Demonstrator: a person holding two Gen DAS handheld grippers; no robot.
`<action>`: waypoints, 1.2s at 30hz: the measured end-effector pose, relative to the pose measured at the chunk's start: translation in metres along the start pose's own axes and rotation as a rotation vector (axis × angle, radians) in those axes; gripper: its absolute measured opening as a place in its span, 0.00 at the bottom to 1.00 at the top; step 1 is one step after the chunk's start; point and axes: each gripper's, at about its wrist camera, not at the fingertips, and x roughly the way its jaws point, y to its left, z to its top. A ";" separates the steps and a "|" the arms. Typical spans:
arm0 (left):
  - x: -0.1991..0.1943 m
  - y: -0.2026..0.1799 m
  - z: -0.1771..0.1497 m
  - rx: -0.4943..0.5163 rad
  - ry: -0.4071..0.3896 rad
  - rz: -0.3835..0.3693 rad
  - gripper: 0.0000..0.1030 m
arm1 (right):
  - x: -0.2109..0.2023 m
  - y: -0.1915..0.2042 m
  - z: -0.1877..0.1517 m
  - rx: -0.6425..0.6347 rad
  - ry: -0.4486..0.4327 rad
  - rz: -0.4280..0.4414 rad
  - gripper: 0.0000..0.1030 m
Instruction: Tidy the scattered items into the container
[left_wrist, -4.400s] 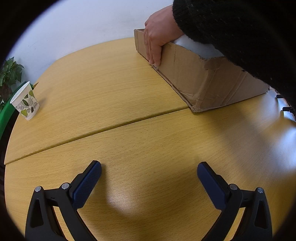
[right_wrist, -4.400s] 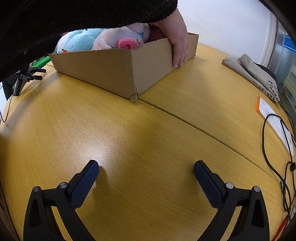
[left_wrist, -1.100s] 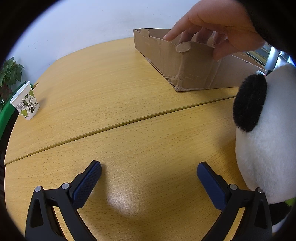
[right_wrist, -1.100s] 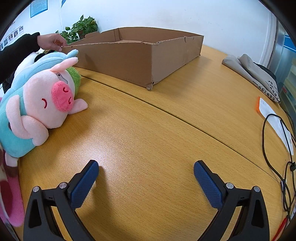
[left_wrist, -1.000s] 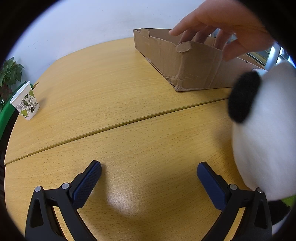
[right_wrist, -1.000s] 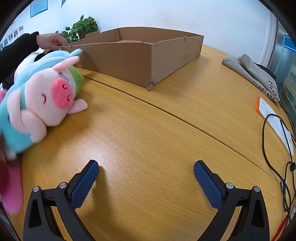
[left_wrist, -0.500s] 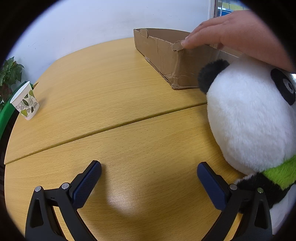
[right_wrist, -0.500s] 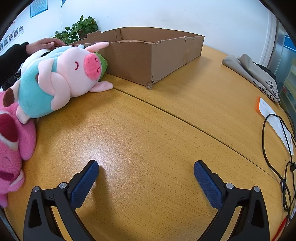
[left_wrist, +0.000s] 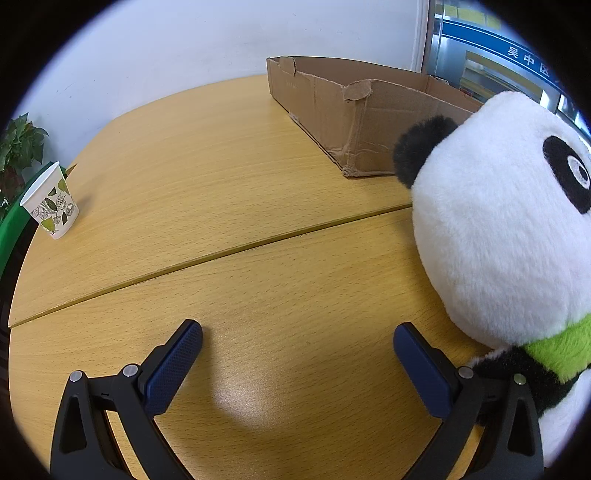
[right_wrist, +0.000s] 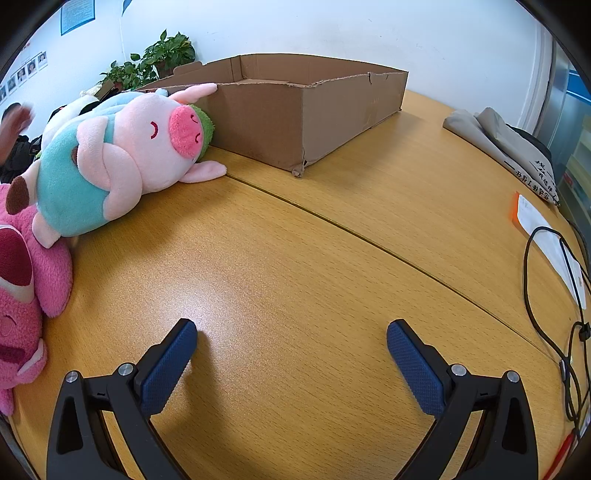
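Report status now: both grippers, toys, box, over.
Left gripper open, right gripper open, both hold nothing. Panda, pig, pink plush on table outside cardboard box. Path unobstructed.

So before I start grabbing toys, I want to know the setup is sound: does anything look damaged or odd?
The cardboard box is battered: its near corner is split, the rim is ragged. The pig plush lies on its side against the box wall. Both grippers are open, holding nothing.
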 end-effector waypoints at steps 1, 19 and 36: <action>0.000 0.000 0.000 0.000 0.000 0.000 1.00 | 0.000 0.000 0.000 0.000 0.000 0.000 1.00; 0.001 0.000 0.000 0.001 0.000 0.002 1.00 | -0.034 0.034 -0.042 0.190 0.003 -0.144 1.00; -0.198 -0.115 -0.061 -0.202 -0.291 0.115 1.00 | -0.164 0.136 -0.043 0.375 -0.261 -0.119 1.00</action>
